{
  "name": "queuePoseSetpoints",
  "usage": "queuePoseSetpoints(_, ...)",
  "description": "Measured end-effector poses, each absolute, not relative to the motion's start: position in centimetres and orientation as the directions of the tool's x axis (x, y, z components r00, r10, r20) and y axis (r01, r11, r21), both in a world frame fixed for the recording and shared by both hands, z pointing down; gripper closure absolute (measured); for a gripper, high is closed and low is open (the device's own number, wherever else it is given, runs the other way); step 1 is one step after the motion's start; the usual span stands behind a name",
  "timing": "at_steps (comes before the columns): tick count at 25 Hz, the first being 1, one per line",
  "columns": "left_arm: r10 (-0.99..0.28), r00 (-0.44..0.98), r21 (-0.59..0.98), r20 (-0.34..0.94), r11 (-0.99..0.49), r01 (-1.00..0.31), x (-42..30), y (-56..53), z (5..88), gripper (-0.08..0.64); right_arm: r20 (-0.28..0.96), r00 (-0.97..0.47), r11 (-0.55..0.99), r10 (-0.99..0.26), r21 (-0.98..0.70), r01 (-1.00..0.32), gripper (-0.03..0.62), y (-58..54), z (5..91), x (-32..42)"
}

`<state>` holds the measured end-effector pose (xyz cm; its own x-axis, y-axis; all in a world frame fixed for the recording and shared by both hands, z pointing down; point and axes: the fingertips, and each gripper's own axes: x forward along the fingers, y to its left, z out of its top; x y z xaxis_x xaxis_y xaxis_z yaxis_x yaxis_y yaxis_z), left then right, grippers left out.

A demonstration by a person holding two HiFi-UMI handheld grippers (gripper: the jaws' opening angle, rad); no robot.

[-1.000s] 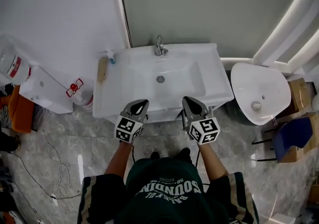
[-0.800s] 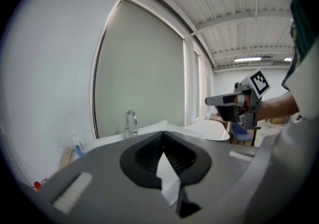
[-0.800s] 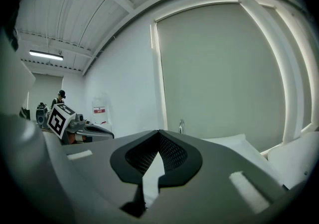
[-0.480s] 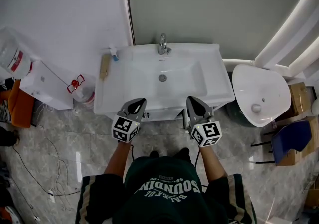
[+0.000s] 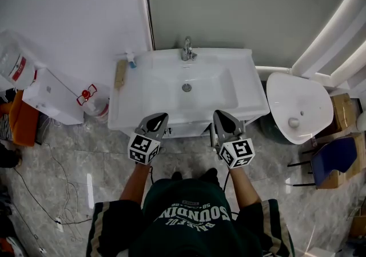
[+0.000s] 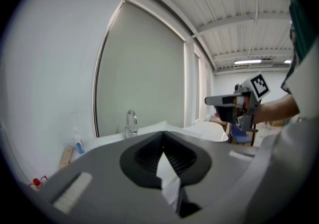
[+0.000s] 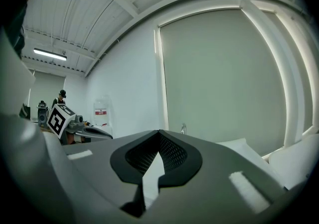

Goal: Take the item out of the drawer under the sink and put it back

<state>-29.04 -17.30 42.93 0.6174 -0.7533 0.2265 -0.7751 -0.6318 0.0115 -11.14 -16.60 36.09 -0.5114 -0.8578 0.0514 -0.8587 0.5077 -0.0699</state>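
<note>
The white sink (image 5: 137, 114) stands on a cabinet whose front (image 5: 186, 131) shows as a thin strip below the basin. The drawer and the item are hidden from above. My left gripper (image 5: 159, 117) hovers over the sink's front edge on the left, jaws shut and empty. At the same height on the right, my right gripper (image 5: 219, 115) is also shut with nothing in it. The left gripper view shows the closed jaw tips (image 6: 162, 134), the faucet (image 6: 130, 124) and the right gripper (image 6: 234, 101). The right gripper view shows its closed tips (image 7: 159, 132) and the left gripper (image 7: 75, 123).
A white toilet (image 5: 297, 107) stands to the right of the sink, with a blue chair (image 5: 337, 159) beyond it. At left are a white box (image 5: 51, 99) and a water bottle (image 5: 14, 67). A wooden brush (image 5: 119, 74) lies on the sink's left rim. Cables (image 5: 51, 193) run over the floor.
The head view has shifted slightly. Both grippers stay shut and hold almost the same place at the sink's front edge.
</note>
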Motion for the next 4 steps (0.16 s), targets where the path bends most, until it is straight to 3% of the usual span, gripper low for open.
queuePoseSetpoints(4,-0.751,0.622,0.010,0.222,-0.637,-0.771,-28.91,-17.16,42.73,0.511,0.060,-0.513,0.510,-0.856,-0.070,-0.858,0.592,-16.48,36.29,-11.26)
